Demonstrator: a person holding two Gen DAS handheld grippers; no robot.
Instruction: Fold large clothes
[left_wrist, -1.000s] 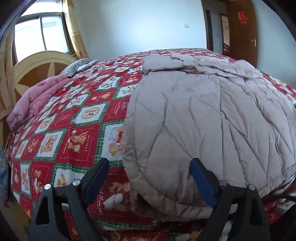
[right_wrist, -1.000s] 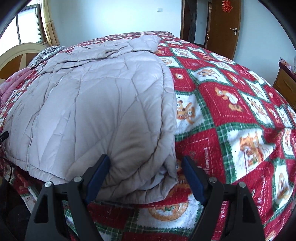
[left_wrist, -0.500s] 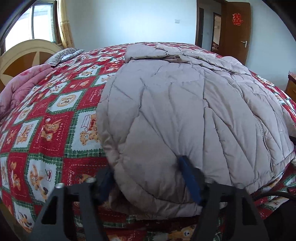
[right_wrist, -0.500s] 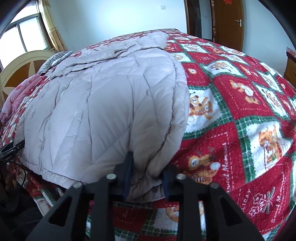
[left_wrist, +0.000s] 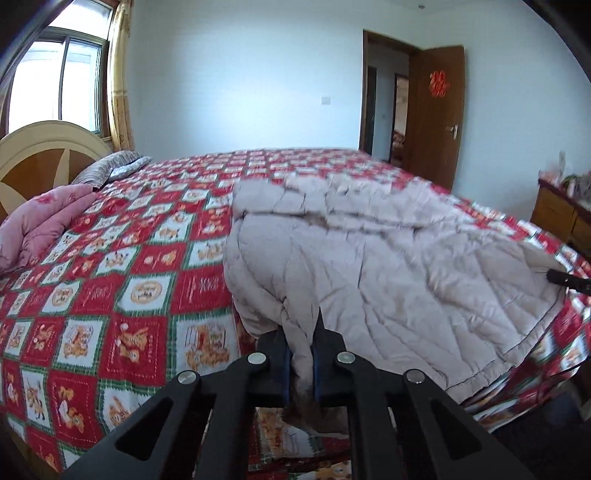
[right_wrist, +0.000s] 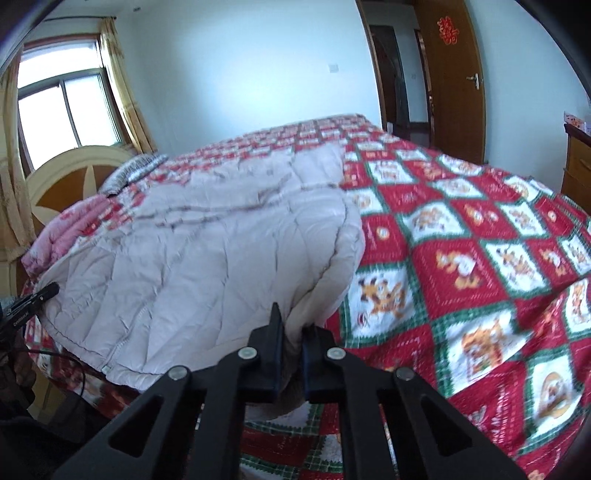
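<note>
the coat (left_wrist: 369, 266) lies flat on the bed (left_wrist: 122, 273). the left gripper (left_wrist: 301, 354) and right gripper (right_wrist: 291, 350) are each clenched on a near hem corner. lift both corners evenly, keep the hem taut, and carry it toward the collar.

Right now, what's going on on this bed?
A person is folding a beige quilted down coat spread on the bed's red teddy-bear quilt. The left gripper and the right gripper are each shut on a near hem corner, lifted off the quilt. The far end, by the collar, lies on the bed.
</note>
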